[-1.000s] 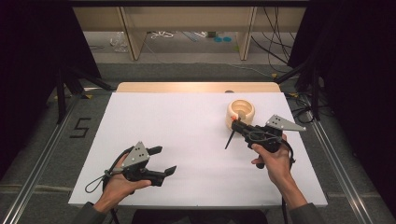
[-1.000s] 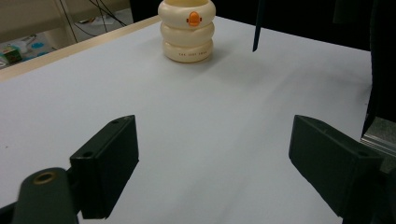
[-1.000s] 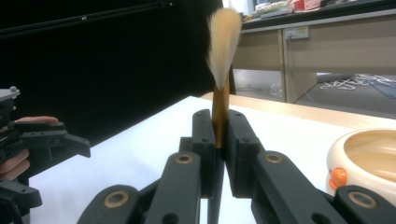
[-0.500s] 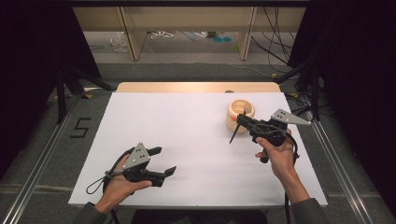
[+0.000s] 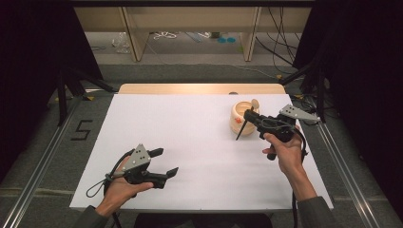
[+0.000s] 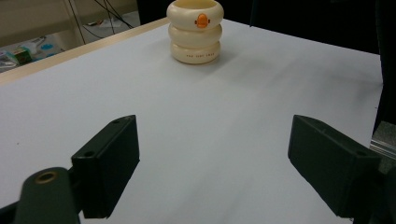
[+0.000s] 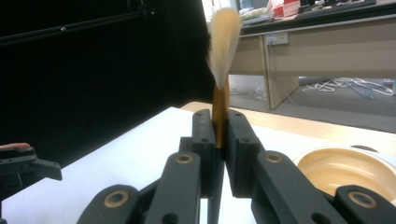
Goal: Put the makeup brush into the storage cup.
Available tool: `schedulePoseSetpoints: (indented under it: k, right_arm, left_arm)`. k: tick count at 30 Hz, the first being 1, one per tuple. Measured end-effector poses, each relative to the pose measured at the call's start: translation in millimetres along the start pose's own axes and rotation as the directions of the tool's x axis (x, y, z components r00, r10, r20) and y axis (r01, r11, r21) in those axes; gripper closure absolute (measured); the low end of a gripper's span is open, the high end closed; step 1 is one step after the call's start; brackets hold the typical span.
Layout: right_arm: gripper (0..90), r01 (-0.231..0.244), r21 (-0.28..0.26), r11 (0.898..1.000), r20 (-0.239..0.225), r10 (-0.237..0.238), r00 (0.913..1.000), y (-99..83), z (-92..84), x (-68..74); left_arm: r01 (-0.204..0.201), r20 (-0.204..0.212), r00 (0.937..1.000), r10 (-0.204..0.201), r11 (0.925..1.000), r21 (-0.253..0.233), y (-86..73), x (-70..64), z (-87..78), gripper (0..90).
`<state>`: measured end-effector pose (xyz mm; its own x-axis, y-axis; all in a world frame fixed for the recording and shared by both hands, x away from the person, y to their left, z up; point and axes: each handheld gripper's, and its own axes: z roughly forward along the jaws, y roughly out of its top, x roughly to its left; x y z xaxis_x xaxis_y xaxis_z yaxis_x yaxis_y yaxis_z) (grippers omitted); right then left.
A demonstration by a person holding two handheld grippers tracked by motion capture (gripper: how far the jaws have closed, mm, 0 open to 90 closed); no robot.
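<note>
My right gripper (image 5: 248,114) is shut on a brush (image 5: 241,128) and hangs just in front of a cream ringed pot (image 5: 237,119) with an orange mark, at the table's right. In the right gripper view the jaws (image 7: 219,128) clamp the brush's tan neck, pale bristles (image 7: 223,42) point up, and the dark handle drops below. The pot's open mouth (image 7: 345,170) lies at the lower right there. My left gripper (image 5: 164,164) rests open on the white sheet near the front left. The pot (image 6: 196,30) stands far ahead of its wide-apart jaws (image 6: 215,154).
A white sheet (image 5: 190,137) covers the table, with a wooden strip (image 5: 190,88) along the far edge. Metal rails (image 5: 342,161) run along both sides. Shelving legs and cables (image 5: 166,35) lie on the floor beyond.
My right gripper has carried the brush away from the person, up against the pot's front. The left gripper has stayed in place, open.
</note>
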<state>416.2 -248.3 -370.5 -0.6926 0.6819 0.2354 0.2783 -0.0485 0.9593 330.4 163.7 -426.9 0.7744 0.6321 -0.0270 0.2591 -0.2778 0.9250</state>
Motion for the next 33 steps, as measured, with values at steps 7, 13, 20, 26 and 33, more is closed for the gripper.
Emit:
schedulePoseSetpoints:
  k: [7,13,20,26,33]
  right_arm:
    - [83.6,0.001,-0.004,1.0,0.008,-0.001,1.0,1.5,0.7,-4.7]
    - [83.6,-0.003,-0.008,1.0,0.022,0.004,0.9998,8.7,0.1,-7.8]
    - [83.6,-0.012,-0.031,0.999,0.015,0.013,0.9998,13.9,2.1,-10.7]
    - [83.6,-0.005,-0.022,1.0,0.025,0.006,0.9997,18.7,0.8,-13.3]
    - [83.6,-0.002,-0.025,1.0,0.036,0.003,0.9994,22.7,0.8,-19.4]
  left_arm:
    - [-0.007,0.01,0.9999,0.007,1.0,0.0,1.0,1.6,0.3,16.4]
    - [0.004,0.012,0.9999,-0.004,1.0,-0.005,1.5,0.4,-0.4,16.4]
    - [-0.002,0.016,0.9999,0.002,1.0,0.003,1.4,-0.3,0.4,16.4]
    - [0.001,0.013,0.9999,-0.001,1.0,0.004,1.3,0.4,0.3,16.3]
    - [0.012,0.012,0.9999,-0.012,0.9999,0.001,1.8,-0.2,-0.3,16.4]
